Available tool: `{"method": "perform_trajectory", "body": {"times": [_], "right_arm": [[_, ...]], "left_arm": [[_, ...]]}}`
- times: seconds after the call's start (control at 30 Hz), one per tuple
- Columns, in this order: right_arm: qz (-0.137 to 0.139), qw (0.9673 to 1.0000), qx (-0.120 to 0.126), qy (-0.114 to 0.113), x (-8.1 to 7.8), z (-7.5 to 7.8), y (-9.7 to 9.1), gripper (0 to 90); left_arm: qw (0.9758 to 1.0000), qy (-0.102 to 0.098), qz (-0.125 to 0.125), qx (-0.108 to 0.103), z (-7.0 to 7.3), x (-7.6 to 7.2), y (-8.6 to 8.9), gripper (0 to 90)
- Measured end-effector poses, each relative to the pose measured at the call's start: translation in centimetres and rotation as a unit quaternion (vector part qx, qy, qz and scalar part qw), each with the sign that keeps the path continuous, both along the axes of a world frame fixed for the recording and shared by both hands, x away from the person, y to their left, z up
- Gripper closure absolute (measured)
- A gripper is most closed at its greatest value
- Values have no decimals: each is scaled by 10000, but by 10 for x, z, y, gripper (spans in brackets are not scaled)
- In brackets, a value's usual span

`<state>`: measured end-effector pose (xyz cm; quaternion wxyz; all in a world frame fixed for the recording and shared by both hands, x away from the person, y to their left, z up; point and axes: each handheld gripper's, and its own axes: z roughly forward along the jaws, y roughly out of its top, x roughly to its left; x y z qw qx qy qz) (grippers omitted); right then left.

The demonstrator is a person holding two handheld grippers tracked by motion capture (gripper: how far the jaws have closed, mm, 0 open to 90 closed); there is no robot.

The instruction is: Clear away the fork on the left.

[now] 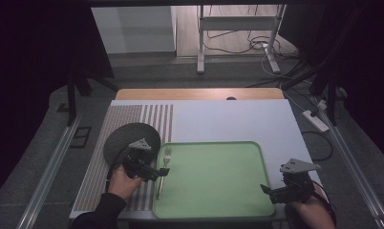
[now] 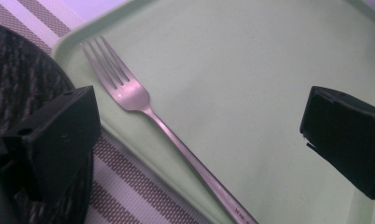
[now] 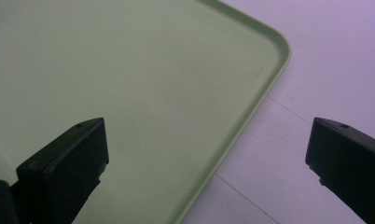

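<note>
The fork (image 1: 163, 169) lies along the left edge of the green tray (image 1: 218, 200) on the counter. The left gripper (image 1: 157, 172) hangs just over its handle, jaws wide open, holding nothing. The right gripper (image 1: 266, 190) waits by the tray's right edge, jaws wide open and empty too.

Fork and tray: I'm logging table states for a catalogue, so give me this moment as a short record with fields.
fork: silver fork lies along the tray's left edge, tines pointing away from the person
tray: green tray, fork on it
round mat: dark woven mat left of the tray, on the striped placemat
left gripper: left gripper open, above the fork's handle, pads not touching it
right gripper: right gripper open, over the tray's near right corner, nothing between its jaws
table: white tabletop
</note>
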<state>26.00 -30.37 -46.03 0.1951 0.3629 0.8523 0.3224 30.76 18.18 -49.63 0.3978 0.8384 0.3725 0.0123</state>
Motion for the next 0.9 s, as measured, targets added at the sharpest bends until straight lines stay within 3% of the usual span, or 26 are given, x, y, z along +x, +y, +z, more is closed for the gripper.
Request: {"method": "perform_trajectory", "body": {"times": [0.2,0.33,0.9], "right_arm": [[-3,10000,31,5,0,0,0,0],[-12,10000,40,12,0,0,0,0],[-105,9999,76,17,-1,0,-2,0]], "left_arm": [[9997,-156,161,19,4,-9,12,0],[9989,-255,351,153,5,-16,20,0],[9969,-106,778,-46,2,-45,59,0]]}}
